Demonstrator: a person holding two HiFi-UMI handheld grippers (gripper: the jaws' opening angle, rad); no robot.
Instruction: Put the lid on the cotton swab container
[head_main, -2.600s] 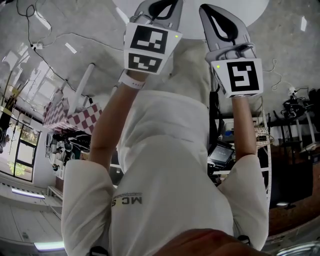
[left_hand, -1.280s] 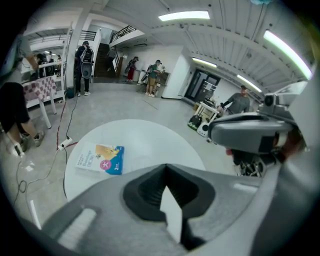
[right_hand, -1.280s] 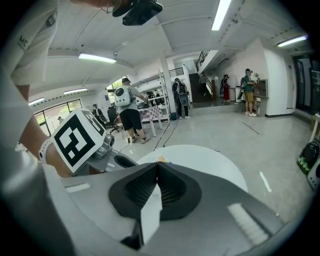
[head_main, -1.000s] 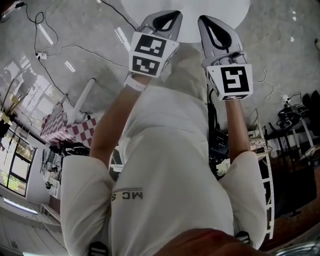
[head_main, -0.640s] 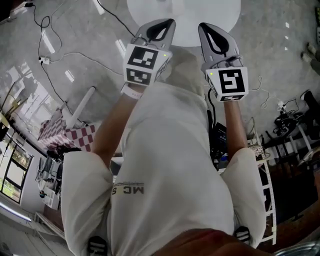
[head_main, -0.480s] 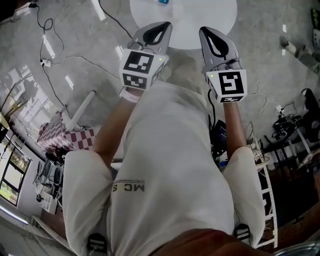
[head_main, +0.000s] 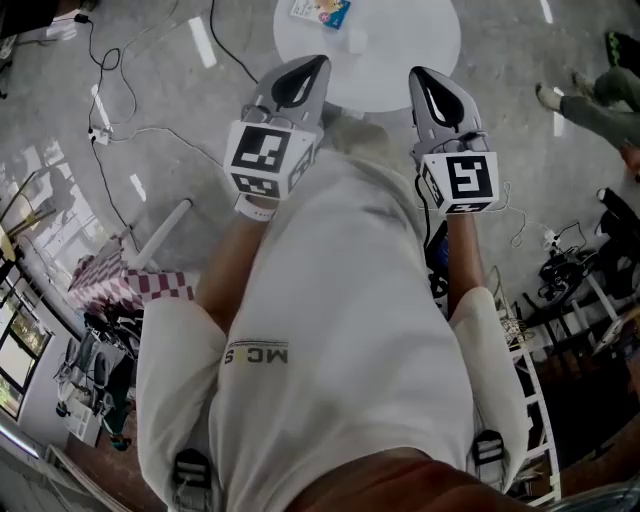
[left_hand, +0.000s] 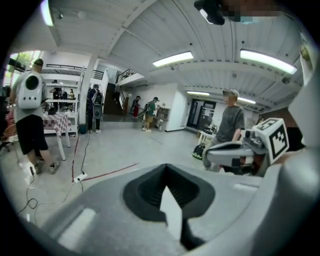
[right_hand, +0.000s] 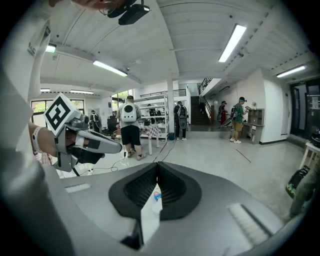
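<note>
A round white table (head_main: 400, 55) shows at the top of the head view. On it lie a blue and white packet (head_main: 322, 11) and a small pale thing (head_main: 356, 42); I cannot tell whether that is the swab container or its lid. My left gripper (head_main: 310, 64) and right gripper (head_main: 421, 74) are held side by side in front of the person's white shirt, short of the table's near edge. Both are shut with nothing in them. In the left gripper view the left gripper (left_hand: 167, 167) has its jaws closed; the right gripper (right_hand: 157, 165) looks the same in its own view.
Cables and a power strip (head_main: 97, 135) lie on the grey floor at the left. A person's legs (head_main: 590, 85) show at the right edge. A checkered-cloth table (head_main: 110, 290) stands lower left, an equipment rack (head_main: 570, 270) at the right. Several people stand around the hall.
The head view has tipped so that the round table and the things on it have come into sight. Both grippers sit lower in the picture and a little further apart, still shut.
</note>
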